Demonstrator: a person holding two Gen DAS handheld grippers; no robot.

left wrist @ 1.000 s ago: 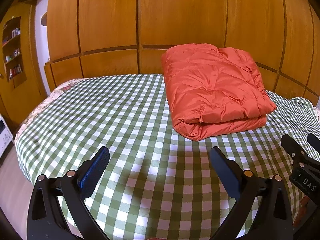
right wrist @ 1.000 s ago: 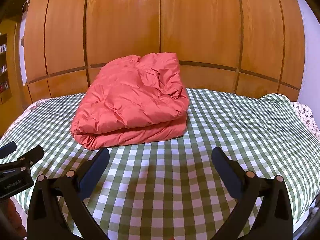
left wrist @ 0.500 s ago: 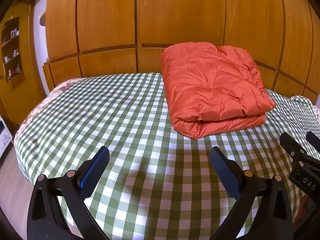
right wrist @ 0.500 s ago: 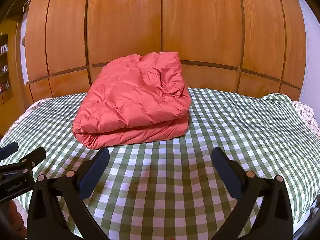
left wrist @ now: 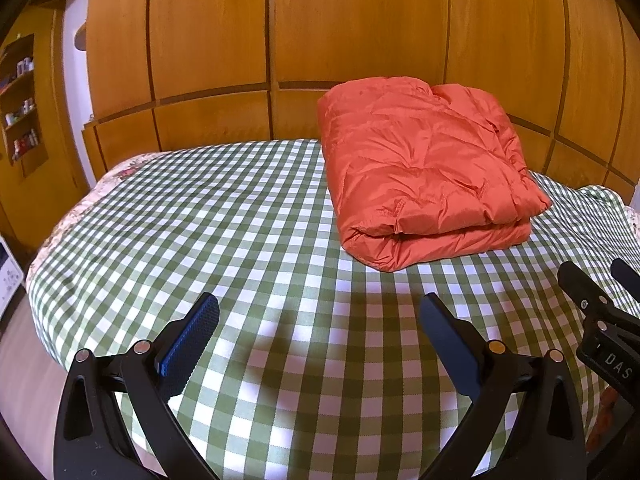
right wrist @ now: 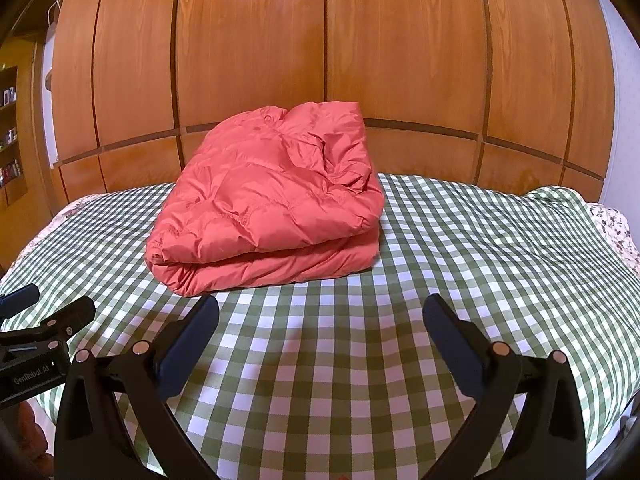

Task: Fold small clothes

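Note:
An orange puffy jacket lies folded into a thick rectangle on the far part of the bed, with its fold edge toward me; in the right wrist view the same jacket sits left of centre. My left gripper is open over the green checked cover, short of the jacket and to its left, with nothing between its fingers. My right gripper is also open, just short of the jacket's near edge. Each gripper shows at the other view's side: the right one, the left one.
The bed's green and white checked cover spreads wide to the left and right of the jacket. Wooden wardrobe panels stand right behind the bed. A shelf niche with small bottles is at far left.
Both grippers have drawn back and risen very slightly, so the jacket sits a little higher in both views. Both stay open and the jacket has not moved.

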